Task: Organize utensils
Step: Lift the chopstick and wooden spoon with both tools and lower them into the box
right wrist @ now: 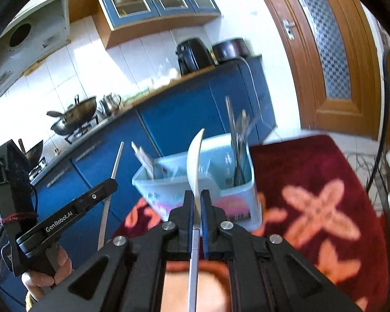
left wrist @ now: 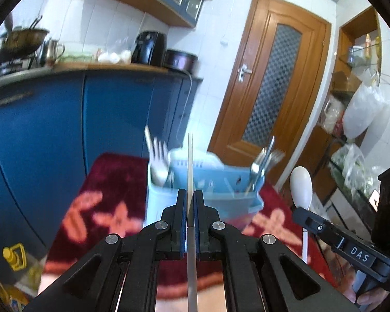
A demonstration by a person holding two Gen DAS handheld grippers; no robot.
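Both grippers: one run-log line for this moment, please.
left gripper: shut on chopstick | right gripper: shut on white spoon | blue caddy: ahead, forks inside

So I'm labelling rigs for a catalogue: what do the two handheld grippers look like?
Both are black plastic with silver pivot bolts and blue pads on narrow fingers. The left gripper carries white "GenRobot.AI" lettering on its side, and dark red thread is wound around its body. The right gripper bears a "DAS" label. No sleeves show.
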